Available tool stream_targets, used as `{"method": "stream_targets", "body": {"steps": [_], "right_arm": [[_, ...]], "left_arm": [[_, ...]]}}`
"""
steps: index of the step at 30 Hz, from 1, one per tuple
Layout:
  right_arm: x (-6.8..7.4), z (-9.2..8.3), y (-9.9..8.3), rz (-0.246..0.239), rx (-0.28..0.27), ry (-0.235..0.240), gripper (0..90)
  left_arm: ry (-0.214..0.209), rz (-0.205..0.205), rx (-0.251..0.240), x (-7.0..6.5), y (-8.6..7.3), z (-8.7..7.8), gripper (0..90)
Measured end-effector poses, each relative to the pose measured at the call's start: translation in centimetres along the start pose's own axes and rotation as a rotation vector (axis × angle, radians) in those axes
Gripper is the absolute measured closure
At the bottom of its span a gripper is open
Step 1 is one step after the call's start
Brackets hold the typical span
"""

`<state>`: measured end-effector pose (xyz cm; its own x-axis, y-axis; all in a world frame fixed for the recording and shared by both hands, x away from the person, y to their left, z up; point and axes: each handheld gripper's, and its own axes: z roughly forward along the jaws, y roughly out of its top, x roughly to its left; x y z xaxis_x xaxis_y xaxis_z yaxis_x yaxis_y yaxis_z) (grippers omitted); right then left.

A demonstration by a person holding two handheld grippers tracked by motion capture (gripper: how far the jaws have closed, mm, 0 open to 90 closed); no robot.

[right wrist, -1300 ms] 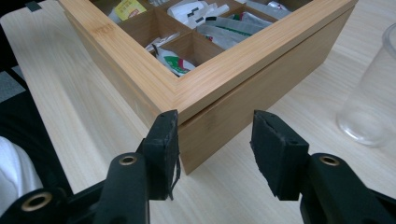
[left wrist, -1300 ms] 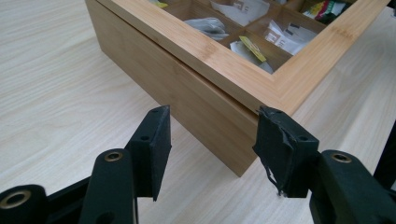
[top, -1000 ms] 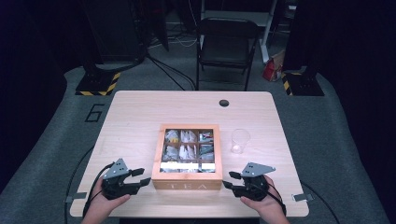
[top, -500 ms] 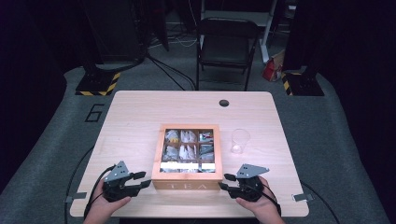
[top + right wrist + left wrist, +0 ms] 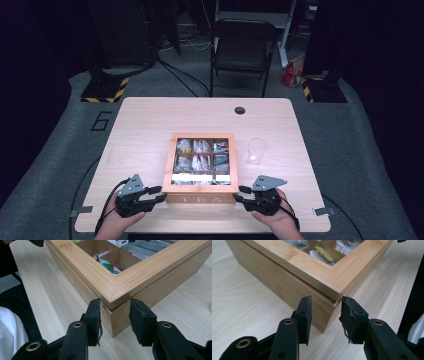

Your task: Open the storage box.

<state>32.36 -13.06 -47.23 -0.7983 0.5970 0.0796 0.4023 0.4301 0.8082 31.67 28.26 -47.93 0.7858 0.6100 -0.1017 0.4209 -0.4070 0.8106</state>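
— Where's the tea box (image 5: 202,170) sitting?

— Toward the near side of the worktop (image 5: 150,125), a little back from its front edge, lid down. The two hands rest on that strip of bare wood, one at each near corner of the box.

— And the fingers?

— The left gripper (image 5: 156,193) has been closing; in its own view one finger (image 5: 304,315) lies against the box's side wall and the other (image 5: 352,317) is at the corner's far face, right under the lid's lip. I'd call that pinching the corner. The right gripper (image 5: 241,194) has been closing too, straddling its corner, but its view shows a sliver of gap at the finger (image 5: 140,320) on the picture's right, so not clamped.

— Room to move?

— Plenty. The far half of the worktop is bare apart from a round cable hole (image 5: 240,110). A clear plastic cup (image 5: 257,151) stands just beside the box on the right, apart from it.

— What do the gripper views add?

— The seam between lid and base at each corner, and the tea packets (image 5: 110,266) in their compartments. From above you get the cup, the worktop edges and a folding chair (image 5: 243,47) beyond.
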Motion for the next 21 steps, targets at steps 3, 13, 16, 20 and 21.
{"method": "stream_targets", "body": {"steps": [3, 13, 16, 20, 21], "right_arm": [[0.01, 0.05, 0.03, 0.002, 0.003, 0.002, 61.5], [0.1, 0.17, 0.19, 0.003, 0.002, 0.004, 61.1], [0.12, 0.12, 0.27, 0.014, 0.003, 0.007, 60.9], [0.06, 0.0, 0.47, 0.018, -0.002, 0.015, 60.7], [0.04, -0.02, 0.52, 0.015, -0.005, 0.016, 60.7]], "left_arm": [[0.014, 0.011, -0.02, -0.24, 0.16, 0.2, 62.8], [0.029, 0.02, -0.019, -0.51, 0.46, 0.16, 63.2], [0.029, 0.03, -0.011, -0.49, 0.65, 0.05, 63.3], [0.011, 0.004, -0.019, -0.46, 0.79, -0.05, 62.9], [0.02, 0.011, -0.028, -0.44, 0.83, -0.05, 62.9]]}}
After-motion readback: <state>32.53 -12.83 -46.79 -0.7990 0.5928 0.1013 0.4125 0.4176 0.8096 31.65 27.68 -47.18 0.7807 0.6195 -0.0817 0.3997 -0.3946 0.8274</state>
